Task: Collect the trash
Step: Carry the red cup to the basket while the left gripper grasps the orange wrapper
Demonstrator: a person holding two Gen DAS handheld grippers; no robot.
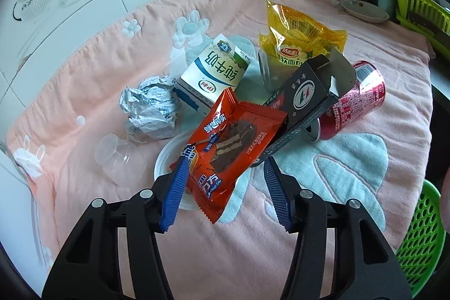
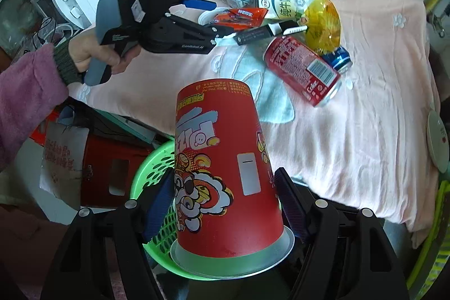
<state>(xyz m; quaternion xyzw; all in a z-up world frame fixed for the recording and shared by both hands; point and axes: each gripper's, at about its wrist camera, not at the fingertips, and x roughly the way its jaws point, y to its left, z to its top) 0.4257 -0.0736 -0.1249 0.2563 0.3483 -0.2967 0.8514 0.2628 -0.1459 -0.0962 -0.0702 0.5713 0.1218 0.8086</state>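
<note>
The right claw (image 2: 225, 204) grips a red paper cup (image 2: 225, 167), upside down between its blue pads, directly above the green basket (image 2: 153, 170) beside the surface; as I read it, this is the drop-off step, and the next move calls for opening the claw so the cup falls inside the rim. The left claw (image 1: 223, 187) stands partly open around the near end of an orange wafer wrapper (image 1: 233, 148), one pad at its edge, the other apart from it, so closing is still needed before lifting. The wrapper lies on a white lid (image 1: 166, 156) and leans against a dark carton (image 1: 306, 100), which could shift with it. Farther on the pink towel (image 1: 112, 61) wait a clear plastic cup (image 1: 112, 156), crumpled foil (image 1: 152, 108), a milk box (image 1: 213, 72), a red can (image 1: 354, 103) and a yellow bag (image 1: 301, 35).
</note>
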